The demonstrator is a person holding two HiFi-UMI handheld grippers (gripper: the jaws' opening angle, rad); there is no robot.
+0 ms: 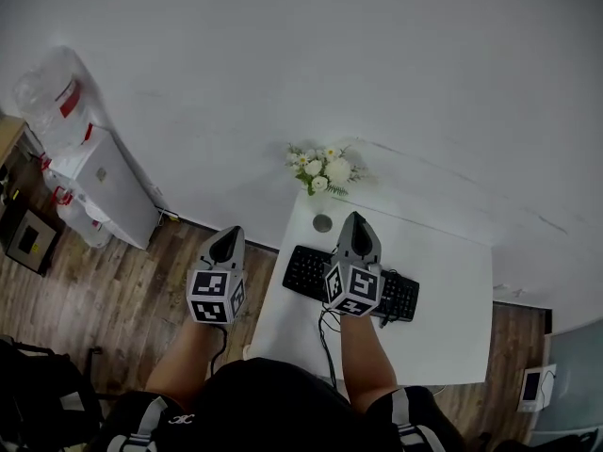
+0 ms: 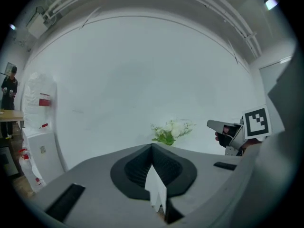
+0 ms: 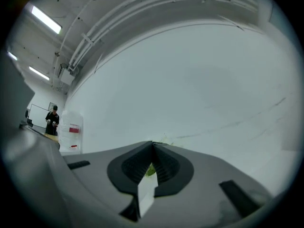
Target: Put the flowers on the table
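A small bunch of white flowers with green leaves (image 1: 323,169) stands at the far edge of the white table (image 1: 452,290), close to the wall. It shows in the left gripper view as flowers (image 2: 171,132) ahead and slightly right. My right gripper (image 1: 356,222) hovers over the keyboard, pointing at the flowers, jaws shut on nothing; in its own view (image 3: 153,144) a bit of green peeks past the closed jaws. My left gripper (image 1: 226,238) hangs over the wooden floor left of the table, its jaws (image 2: 153,148) shut and empty. The right gripper (image 2: 232,129) appears at its right.
A black keyboard (image 1: 306,273) lies on the table under my right gripper, with a small grey round object (image 1: 322,223) behind it. A white cabinet (image 1: 108,191) and plastic bags (image 1: 52,92) stand at the left wall. A person (image 2: 9,87) stands far off.
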